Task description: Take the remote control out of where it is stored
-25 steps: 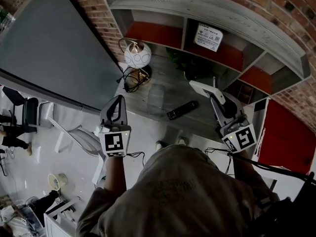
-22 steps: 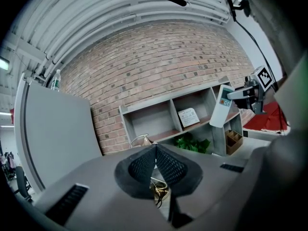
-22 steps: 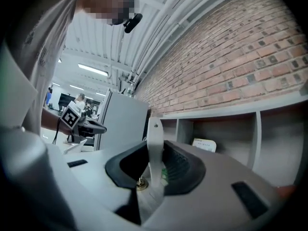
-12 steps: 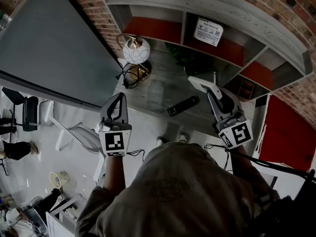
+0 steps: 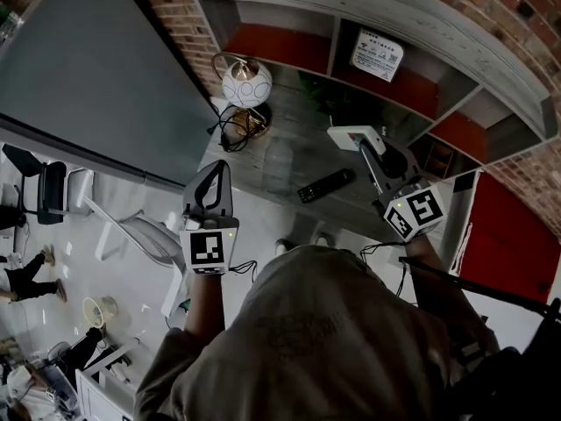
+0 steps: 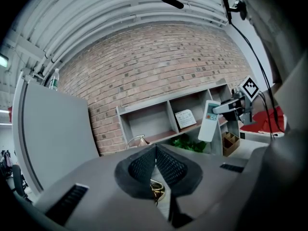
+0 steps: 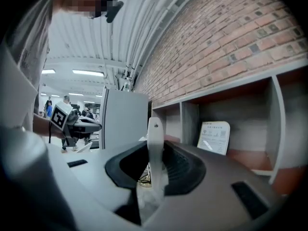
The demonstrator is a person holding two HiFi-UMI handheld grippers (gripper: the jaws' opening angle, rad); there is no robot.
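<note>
A white remote control [image 5: 351, 136] hangs above the grey tabletop [image 5: 289, 139], in front of the shelf unit [image 5: 368, 11]. My right gripper [image 5: 366, 149] is shut on it; in the right gripper view the remote [image 7: 155, 143] stands edge-on between the pads. The left gripper view shows the same remote [image 6: 210, 121] held out from the right gripper [image 6: 231, 107]. My left gripper [image 5: 213, 172] hovers at the table's near left edge, its pads [image 6: 166, 163] closed together with nothing between them. A black remote [image 5: 324, 185] lies flat on the table between the two grippers.
A white globe lamp [image 5: 244, 83] with a coiled cable stands at the table's back left. A green plant [image 5: 337, 103] sits before the shelf; a printed card [image 5: 377, 55] leans in the middle compartment. A cardboard divider box [image 5: 436, 158] is at the right. A large grey panel [image 5: 88, 86] lies left.
My right gripper has carried the white remote a little towards the shelf and to the left, rolling slightly. The left gripper and the black remote have stayed put.
</note>
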